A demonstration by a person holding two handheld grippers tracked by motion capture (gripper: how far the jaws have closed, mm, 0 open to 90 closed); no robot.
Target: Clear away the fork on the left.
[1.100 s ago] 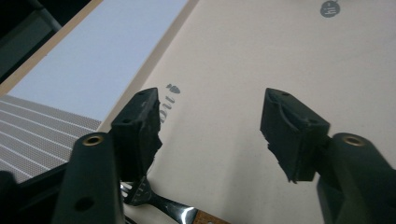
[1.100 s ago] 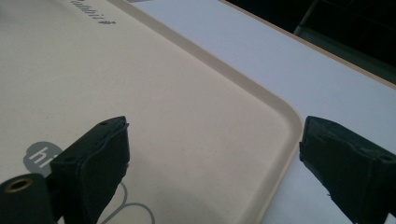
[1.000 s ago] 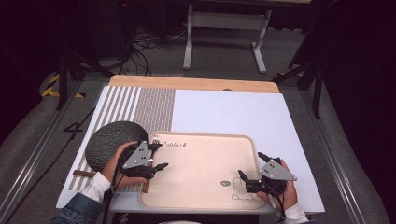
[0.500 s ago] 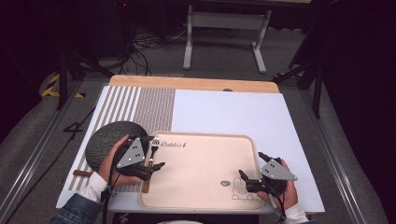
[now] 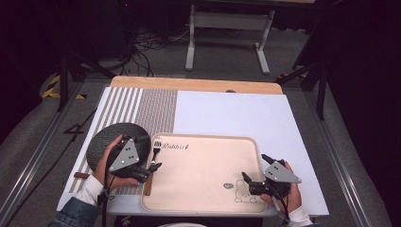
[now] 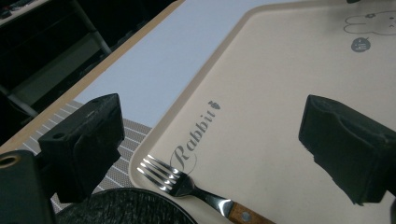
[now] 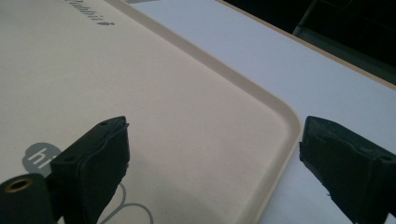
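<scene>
A: Where is your left hand-held gripper (image 5: 152,166) right now?

B: At the left edge of the beige tray (image 5: 208,189), near the dark round plate (image 5: 111,139). Your left hand (image 5: 111,163) holds it pointing across toward the tray. Its jaws have just been opening and now stand wide apart, released, with nothing between the pads.

A: And the fork (image 6: 187,186)?

B: It lies along the tray's left rim, free of your jaws. In the left gripper view its tines sit on the tray's corner just below the word "Rabbit", and the wooden handle runs back toward you. The metal neck lies flat on the rim, with the plate's dark edge just beside the tines. From the high view the fork (image 5: 153,158) runs lengthwise along that rim, tines pointing away from you.

A: What about your right hand-held gripper (image 5: 247,183)?

B: It rests low at the tray's near right corner, beside the printed rabbit drawing. Your right hand (image 5: 283,189) holds it pointing left across the tray. In the right gripper view its jaws are spread wide, one over the tray's surface and the other out past the rim, above the white mat on the bench (image 5: 246,116). They grasp nothing.
</scene>
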